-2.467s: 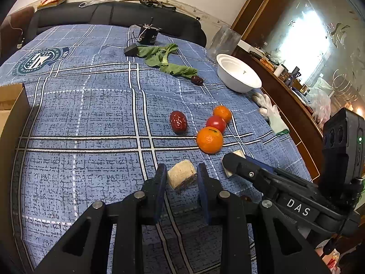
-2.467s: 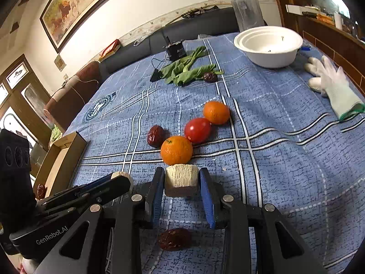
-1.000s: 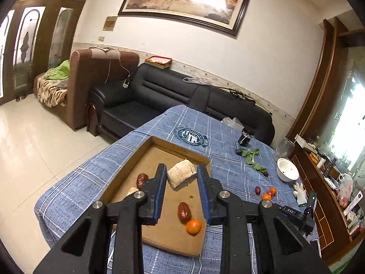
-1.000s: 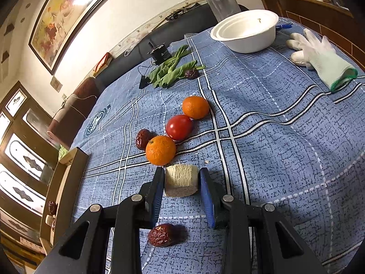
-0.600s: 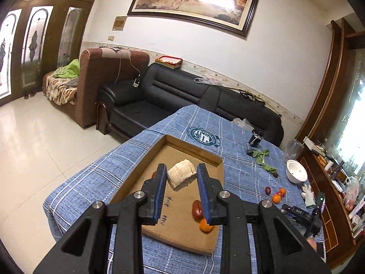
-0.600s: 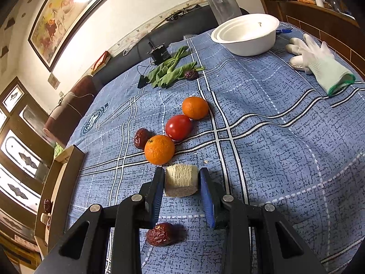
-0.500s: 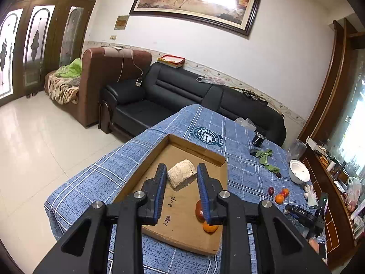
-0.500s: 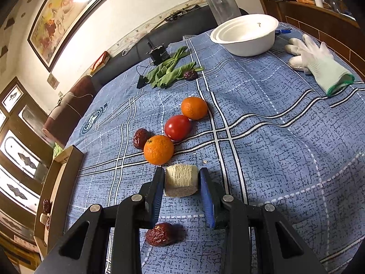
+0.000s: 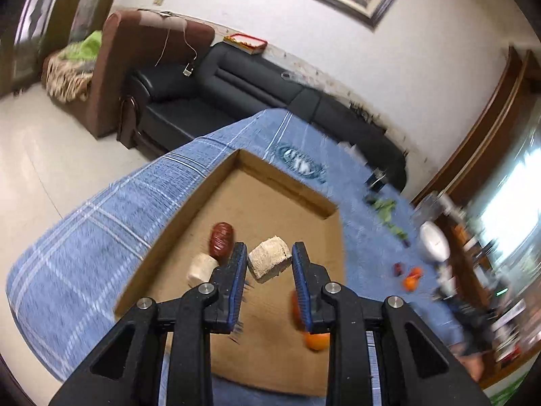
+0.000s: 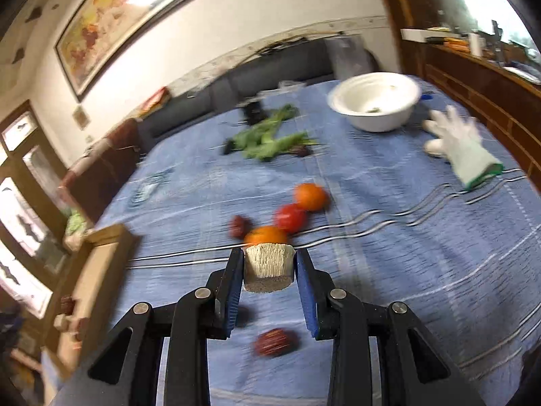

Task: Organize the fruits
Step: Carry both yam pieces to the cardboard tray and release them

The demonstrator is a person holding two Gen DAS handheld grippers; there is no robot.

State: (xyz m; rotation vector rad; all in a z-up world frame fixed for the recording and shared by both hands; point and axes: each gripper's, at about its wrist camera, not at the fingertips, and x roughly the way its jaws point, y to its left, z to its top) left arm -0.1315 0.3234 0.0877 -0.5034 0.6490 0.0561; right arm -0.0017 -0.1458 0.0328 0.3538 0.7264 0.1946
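Observation:
My left gripper [image 9: 269,265] is shut on a pale fibrous chunk [image 9: 268,263] and holds it above the cardboard tray [image 9: 263,189]. In the tray lie a red date [image 9: 221,239], another pale chunk [image 9: 202,268] and an orange [image 9: 316,340]. My right gripper [image 10: 269,269] is shut on a second pale chunk [image 10: 268,265] above the blue cloth. Ahead of it lie two oranges [image 10: 265,235] [image 10: 311,196], a tomato [image 10: 290,217] and a date [image 10: 239,226]. Another date [image 10: 274,341] lies under the right gripper.
A white bowl [image 10: 375,101], a white glove [image 10: 463,149] and green leaves [image 10: 270,138] lie at the far side of the table. The tray's corner [image 10: 101,253] shows at the left in the right wrist view. A black sofa [image 9: 257,101] stands behind the table.
My left gripper has come down closer to the tray with its chunk. The right gripper has lifted and tilted a little, still holding its chunk; both views are blurred by motion.

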